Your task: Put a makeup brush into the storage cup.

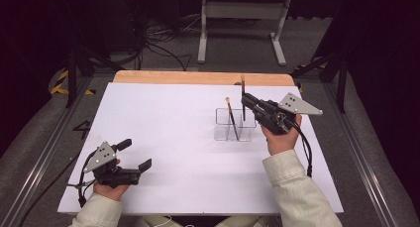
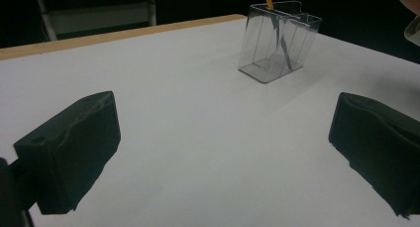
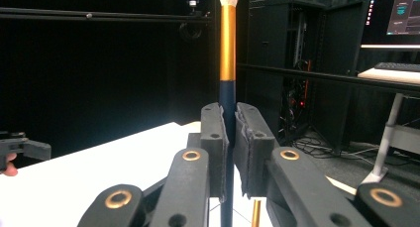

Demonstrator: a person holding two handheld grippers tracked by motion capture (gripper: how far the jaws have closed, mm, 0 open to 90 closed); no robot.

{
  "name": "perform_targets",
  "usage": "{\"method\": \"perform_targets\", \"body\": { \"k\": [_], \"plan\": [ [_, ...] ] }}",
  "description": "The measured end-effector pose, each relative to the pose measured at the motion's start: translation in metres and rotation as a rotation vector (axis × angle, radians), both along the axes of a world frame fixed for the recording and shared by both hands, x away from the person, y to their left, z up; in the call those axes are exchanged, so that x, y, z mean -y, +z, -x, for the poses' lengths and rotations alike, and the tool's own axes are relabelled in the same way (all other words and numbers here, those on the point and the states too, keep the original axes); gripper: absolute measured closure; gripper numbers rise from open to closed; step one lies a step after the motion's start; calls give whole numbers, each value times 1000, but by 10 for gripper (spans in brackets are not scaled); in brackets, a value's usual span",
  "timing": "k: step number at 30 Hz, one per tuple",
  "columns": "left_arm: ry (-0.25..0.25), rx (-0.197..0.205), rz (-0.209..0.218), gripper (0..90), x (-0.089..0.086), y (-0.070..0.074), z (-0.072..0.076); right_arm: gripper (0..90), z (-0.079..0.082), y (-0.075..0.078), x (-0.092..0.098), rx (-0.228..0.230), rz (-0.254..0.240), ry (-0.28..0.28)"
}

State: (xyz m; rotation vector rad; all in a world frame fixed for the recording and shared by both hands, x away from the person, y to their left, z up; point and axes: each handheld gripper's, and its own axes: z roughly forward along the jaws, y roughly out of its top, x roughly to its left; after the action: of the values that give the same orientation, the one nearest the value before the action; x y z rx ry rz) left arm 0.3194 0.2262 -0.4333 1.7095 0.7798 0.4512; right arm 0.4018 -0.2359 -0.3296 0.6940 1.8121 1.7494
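While the right gripper [image 1: 246, 104] is squeezed tight on a brush [image 3: 227, 63], the brush stands straight up between its two black jaws. Its dark handle is pinched in the pads, the gold part rises above them, and the pale bristles are at the very top. Just under the gripper sits a clear plastic holder [image 1: 235, 124] with little rooms inside. The low end of the held brush reaches down into the far part of the holder. A second brush [image 1: 231, 117] leans in the holder just beside the gripper, on the side nearer the person's other hand, with its pale tip up. I cannot tell which little room it stands in. The person's right hand [image 1: 280, 138] wraps around the gripper from behind, and a cream sleeve [image 1: 292, 182] follows it.

Well apart from all this, the left gripper [image 1: 134, 154] rests low by the near edge of the white table [image 1: 168, 138]. Its jaws are spread wide with nothing between them. From there the clear holder stands far ahead on the table.
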Motion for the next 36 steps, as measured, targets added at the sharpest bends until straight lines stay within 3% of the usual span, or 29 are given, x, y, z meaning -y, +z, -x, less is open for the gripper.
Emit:
{"method": "perform_targets", "body": {
  "k": [18, 36],
  "plan": [
    [-1, -1, 1, 4, 0, 0, 0, 833, -22, -10, -3, -16, -23, -55],
    [-3, -4, 4, 3, 0, 0, 0, 833, -26, -25, -15, -38, 1, -94]
  ]
}}
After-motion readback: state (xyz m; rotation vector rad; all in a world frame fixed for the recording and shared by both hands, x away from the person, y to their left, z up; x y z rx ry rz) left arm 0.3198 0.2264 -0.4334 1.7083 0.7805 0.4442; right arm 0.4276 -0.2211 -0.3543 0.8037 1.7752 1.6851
